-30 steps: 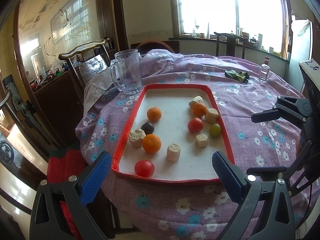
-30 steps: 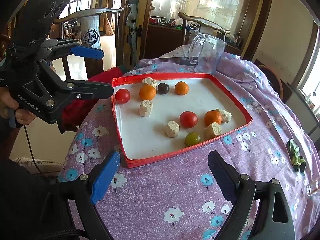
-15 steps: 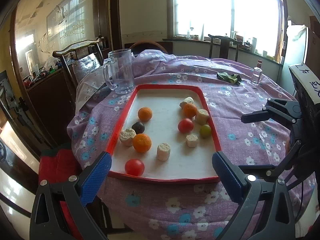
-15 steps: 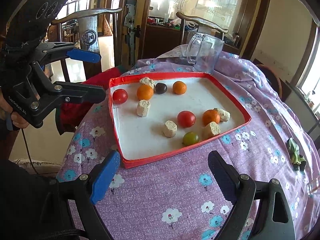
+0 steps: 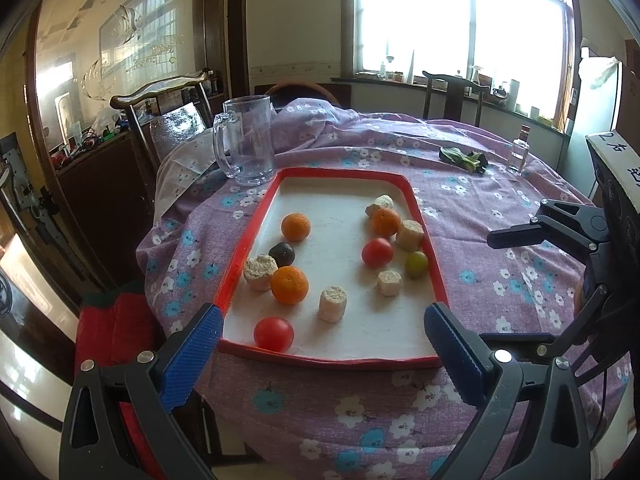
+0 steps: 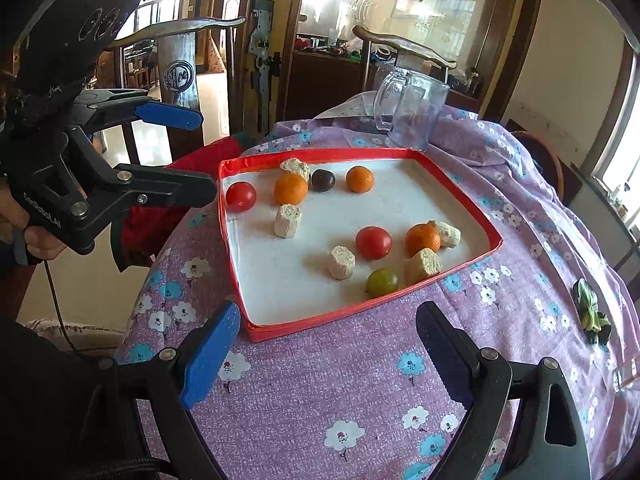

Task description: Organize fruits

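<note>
Sunlit windows back a bench (image 5: 500, 280) draped in purple flowered cloth. Over the past second the left tool (image 5: 320, 344) has drawn back slightly, and both it and the right tool (image 6: 328, 344) hang spread and empty. Oranges (image 5: 289, 284), tomatoes (image 5: 273, 334) and pale chunks (image 5: 332, 303) lie scattered, mixed, in the red tray (image 5: 248, 240), so sorting looks unsettled.

Glossy tomato (image 5: 273, 333) on matt white tray (image 5: 244, 248); printed cloth tablecloth (image 5: 500, 280), clear glass mug (image 5: 248, 144).

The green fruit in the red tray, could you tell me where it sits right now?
The green fruit lies inside the red tray, near its right-hand rim in the left wrist view, between a red tomato and a pale bread-like chunk.
</note>
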Motion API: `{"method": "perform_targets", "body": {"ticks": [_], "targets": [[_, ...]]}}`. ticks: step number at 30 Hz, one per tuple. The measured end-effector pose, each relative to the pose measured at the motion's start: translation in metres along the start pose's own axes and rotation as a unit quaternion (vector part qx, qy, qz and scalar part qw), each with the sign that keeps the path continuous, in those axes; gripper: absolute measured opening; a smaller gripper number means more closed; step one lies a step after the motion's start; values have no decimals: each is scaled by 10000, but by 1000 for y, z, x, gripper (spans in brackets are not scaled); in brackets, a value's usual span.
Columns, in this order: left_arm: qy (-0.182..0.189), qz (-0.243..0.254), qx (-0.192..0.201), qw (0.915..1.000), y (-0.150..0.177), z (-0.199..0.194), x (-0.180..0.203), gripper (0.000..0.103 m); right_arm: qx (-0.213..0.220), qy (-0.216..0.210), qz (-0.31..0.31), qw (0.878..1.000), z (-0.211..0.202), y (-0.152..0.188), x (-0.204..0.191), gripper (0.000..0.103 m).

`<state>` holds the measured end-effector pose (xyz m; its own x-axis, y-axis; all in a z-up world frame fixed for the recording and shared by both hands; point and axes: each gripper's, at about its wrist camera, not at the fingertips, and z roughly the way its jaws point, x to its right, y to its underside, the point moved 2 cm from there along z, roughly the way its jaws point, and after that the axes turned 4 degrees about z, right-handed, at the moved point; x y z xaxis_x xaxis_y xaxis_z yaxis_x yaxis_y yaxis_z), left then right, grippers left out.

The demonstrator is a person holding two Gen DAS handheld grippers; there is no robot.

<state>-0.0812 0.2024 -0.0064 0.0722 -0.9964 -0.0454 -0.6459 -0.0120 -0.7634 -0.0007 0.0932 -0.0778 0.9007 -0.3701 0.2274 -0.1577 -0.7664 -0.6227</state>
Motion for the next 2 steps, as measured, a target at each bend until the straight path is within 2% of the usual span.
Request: {"method": "perform_targets", "body": {"ticks": [2], "targets": [[-7, -26, -25, 10000, -1, 0, -1, 102, -10, 7, 10, 10000, 0, 0, -1, 91]]}}
